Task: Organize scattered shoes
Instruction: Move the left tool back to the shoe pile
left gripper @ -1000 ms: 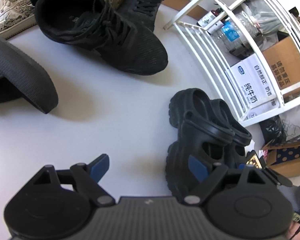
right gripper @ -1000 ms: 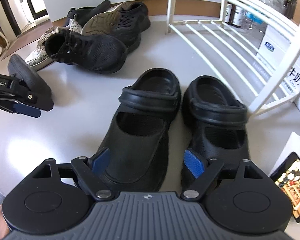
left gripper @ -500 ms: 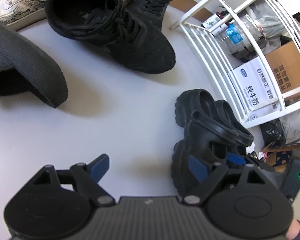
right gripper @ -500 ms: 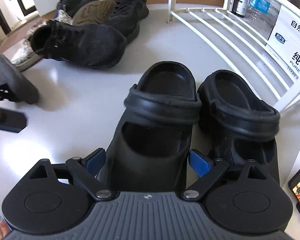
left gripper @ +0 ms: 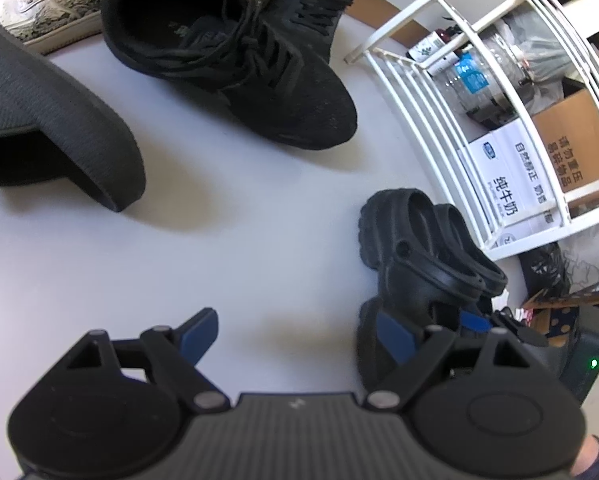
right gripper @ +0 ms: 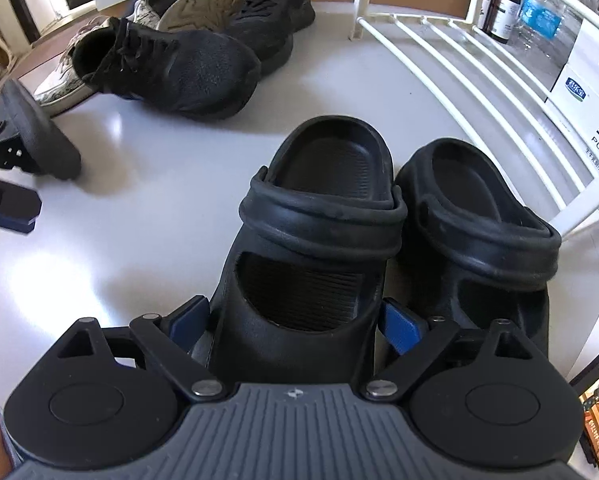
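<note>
Right gripper (right gripper: 295, 320): we straddle the left clog (right gripper: 311, 240), jaws spread, pads just beside its sides.
Left gripper (left gripper: 295, 336): jaws spread, empty.
Rack (right gripper: 459, 64): at two o'clock.

- We see two clogs side by side on the floor (right gripper: 147, 248), the left clog (right gripper: 315, 248) touching the right clog (right gripper: 475, 232);
- the rack (right gripper: 475, 80) stands right of them;
- behind, at the left, we see a heap of sneakers (right gripper: 171, 72); an overturned clog (right gripper: 35, 136) lies farther left.
</note>
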{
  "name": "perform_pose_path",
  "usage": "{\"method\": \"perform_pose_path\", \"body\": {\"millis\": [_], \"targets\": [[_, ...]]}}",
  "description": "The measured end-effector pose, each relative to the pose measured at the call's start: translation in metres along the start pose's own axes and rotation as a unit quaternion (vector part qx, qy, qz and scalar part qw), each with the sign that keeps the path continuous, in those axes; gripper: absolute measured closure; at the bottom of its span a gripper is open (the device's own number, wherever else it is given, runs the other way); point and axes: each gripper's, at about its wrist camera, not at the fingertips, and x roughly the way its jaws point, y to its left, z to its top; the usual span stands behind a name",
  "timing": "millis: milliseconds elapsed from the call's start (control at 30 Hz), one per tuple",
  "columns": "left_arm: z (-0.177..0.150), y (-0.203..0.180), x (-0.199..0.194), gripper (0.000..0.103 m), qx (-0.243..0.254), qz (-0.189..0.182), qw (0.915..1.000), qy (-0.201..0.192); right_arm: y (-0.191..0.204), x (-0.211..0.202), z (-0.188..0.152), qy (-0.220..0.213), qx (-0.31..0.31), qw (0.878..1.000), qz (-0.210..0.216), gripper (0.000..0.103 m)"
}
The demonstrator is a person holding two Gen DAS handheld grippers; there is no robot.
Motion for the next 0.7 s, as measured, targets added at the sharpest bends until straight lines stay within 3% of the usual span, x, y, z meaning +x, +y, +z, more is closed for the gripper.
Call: {"method": "perform_pose_path", "body": {"millis": [367,567,700], "targets": [[0.009,-0.004,0.0,0.015,0.011,0.006,0.9999,-0.006,-0.01,-0.007,-0.007,0.016,-0.046,0.999,0.014,0.01],[0.031,-0.006,-0.019,0.015,0.033,0.028,0.9974,-0.057,-0.017,-0.011,-0.011,0.021,-0.054,0.998,0.012,0.01],[0.046,0.004,-0.032,0.015,0.016,0.04,0.9952,-0.088,-0.016,-0.017,-0.011,0.019,-0.048,0.999,0.004,0.009]]}}
